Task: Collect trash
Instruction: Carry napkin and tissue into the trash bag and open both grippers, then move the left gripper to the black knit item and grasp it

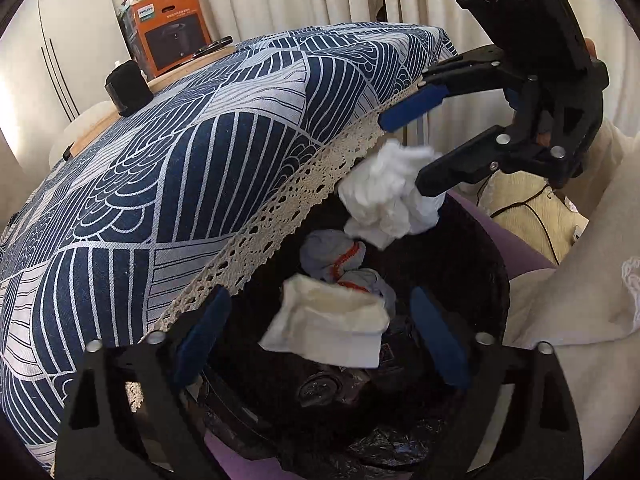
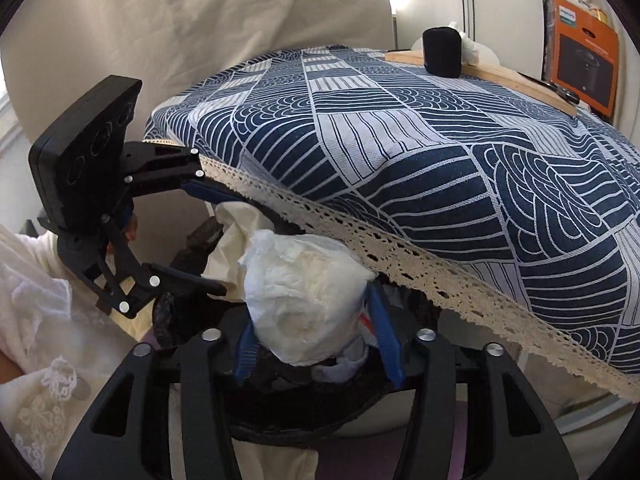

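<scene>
Both grippers hang over a black-lined bin that stands under the table's lace edge. My left gripper is open wide. A cream folded tissue lies loose between its blue pads, touching neither, above a grey cloth with red trim in the bin. My right gripper is open too, and a crumpled white tissue wad sags from between its fingers, clear of the upper pad. In the right wrist view the wad fills the gap of the right gripper, and the left gripper stands at the left around the cream tissue.
A table under a blue and white patterned cloth overhangs the bin. An orange box, a black cylinder and a wooden board sit at the table's far side. A person's cream sleeve is close on the right.
</scene>
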A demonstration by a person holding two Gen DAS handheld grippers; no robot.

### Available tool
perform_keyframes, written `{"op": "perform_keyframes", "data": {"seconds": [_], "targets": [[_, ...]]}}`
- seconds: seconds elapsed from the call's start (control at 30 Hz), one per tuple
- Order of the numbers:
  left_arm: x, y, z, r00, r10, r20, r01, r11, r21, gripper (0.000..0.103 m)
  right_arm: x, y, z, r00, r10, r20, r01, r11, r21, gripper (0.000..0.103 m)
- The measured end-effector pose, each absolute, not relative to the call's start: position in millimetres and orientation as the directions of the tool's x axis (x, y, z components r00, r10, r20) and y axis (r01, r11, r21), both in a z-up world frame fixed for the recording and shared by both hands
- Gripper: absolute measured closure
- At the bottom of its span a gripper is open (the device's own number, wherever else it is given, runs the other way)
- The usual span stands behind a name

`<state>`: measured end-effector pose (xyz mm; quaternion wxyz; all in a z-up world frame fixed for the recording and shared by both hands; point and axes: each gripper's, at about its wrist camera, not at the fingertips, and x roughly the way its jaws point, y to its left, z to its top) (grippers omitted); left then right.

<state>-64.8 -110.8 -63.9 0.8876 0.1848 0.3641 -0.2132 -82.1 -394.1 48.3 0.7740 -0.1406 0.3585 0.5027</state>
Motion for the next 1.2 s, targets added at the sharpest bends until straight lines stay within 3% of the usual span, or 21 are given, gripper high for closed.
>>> {"op": "perform_keyframes", "data": {"seconds": [0.03,0.07,0.43,0.6,0.87,1.2], "targets": [[-67,-109,-63,0.649,-0.257,-0.716,0.515,0.841,0.166,0.006,-82,-397,51,0.261,0.683,-0.683,-0.875,0.466,0.132,0.024],[-70,-107,-62,0.652,-0.270,-0.708,0.517,0.842,0.154,0.006,-80,-400,54,0.274,0.689,-0.671,-0.870,0.474,0.132,0.018],[-76,-89,-34,0.756,-0.330,-0.565,0.431,0.901,0.052,0.006,-69,-420,83,0.335,0.744,-0.578,-0.859,0.494,0.138,0.015],[-69,-89,-5,0.803,-0.321,-0.503,0.404,0.913,0.062,0.006,-66,-426,98,0.371,0.766,-0.526,-0.861,0.496,0.116,0.013],[-18,-76,37,0.831,-0.269,-0.487,0.321,0.947,0.026,0.006,-36,-435,123,0.476,0.752,-0.456,-0.827,0.560,0.059,0.010],[69,-67,78,0.833,-0.192,-0.520,0.250,0.967,0.044,0.006,21,-442,146,0.522,0.744,-0.417,-0.792,0.605,0.089,0.010]]}}
